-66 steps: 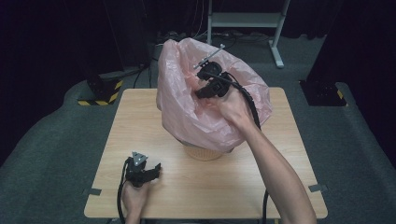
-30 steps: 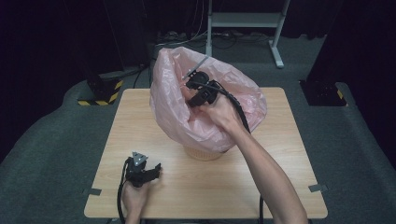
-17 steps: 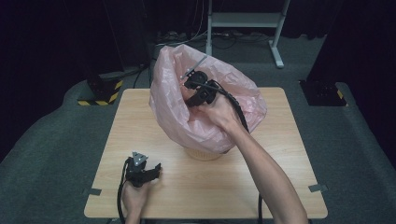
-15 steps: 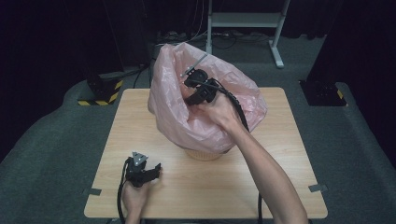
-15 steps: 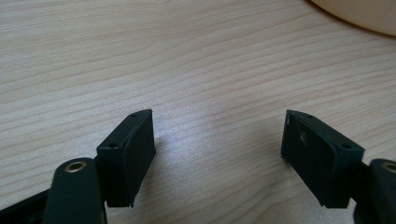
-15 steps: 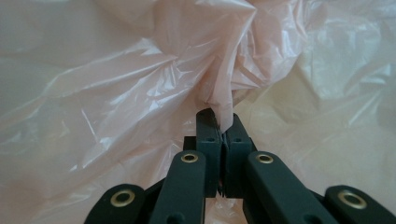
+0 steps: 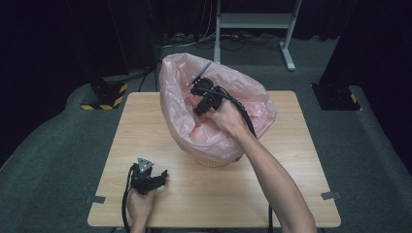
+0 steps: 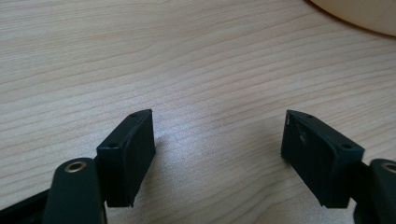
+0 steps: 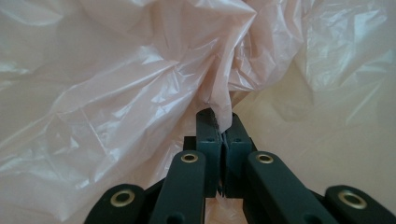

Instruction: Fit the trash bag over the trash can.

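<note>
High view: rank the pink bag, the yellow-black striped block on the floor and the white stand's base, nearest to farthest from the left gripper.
From the left gripper, at the table's near left:
1. Pink bag, mid-table, ahead and to the right.
2. Yellow-black striped block, on the floor beyond the table's far left corner.
3. White stand's base, far back on the right.

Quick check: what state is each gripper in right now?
Left gripper: open, nothing between its jaws, over the table.
Right gripper: shut on a fold of the pink bag.
</note>
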Demonstrator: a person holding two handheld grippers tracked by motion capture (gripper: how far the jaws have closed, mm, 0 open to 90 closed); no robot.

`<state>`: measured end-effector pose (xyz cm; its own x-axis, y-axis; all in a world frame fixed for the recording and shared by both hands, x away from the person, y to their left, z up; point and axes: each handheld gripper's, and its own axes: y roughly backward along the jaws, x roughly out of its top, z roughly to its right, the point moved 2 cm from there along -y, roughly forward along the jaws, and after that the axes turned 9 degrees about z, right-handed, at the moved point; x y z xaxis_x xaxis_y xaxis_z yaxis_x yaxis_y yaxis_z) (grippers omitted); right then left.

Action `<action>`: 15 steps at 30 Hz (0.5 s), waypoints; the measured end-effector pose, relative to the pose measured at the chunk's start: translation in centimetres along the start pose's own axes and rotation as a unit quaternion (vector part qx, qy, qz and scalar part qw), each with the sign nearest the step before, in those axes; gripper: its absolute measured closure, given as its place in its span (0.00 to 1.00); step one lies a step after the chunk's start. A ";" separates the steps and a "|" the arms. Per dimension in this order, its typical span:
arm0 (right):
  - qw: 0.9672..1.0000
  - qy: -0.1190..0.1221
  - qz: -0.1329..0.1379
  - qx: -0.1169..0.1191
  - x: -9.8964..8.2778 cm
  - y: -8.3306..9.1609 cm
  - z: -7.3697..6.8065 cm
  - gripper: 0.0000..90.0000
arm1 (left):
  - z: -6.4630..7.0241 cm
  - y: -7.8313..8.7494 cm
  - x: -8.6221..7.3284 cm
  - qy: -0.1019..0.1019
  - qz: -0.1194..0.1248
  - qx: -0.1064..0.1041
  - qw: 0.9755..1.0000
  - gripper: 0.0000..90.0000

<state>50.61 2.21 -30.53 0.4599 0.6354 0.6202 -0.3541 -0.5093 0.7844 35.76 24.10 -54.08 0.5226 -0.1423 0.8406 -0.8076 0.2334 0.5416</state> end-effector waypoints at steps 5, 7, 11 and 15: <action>1.000 0.001 -0.006 -0.002 -0.2 -0.2 0.0 0.95 | 0.0 0.0 0.0 0.000 0.000 0.000 1.000 0.29; 1.000 0.002 0.001 -0.005 -0.2 -0.1 0.0 0.90 | 0.0 0.0 0.0 0.001 0.001 0.000 1.000 0.29; 1.000 0.001 0.006 -0.015 -0.4 0.2 -0.1 0.74 | 0.0 0.0 0.0 0.000 0.000 0.000 1.000 0.29; 1.000 0.003 0.018 -0.022 -0.4 1.1 -0.2 0.65 | 0.0 0.0 0.0 0.000 0.000 0.000 1.000 0.29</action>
<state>49.86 1.52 -29.92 0.4409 0.6208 0.6482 -0.4056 -0.5064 0.7609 35.76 24.09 -54.08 0.5226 -0.1426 0.8405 -0.8075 0.2333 0.5417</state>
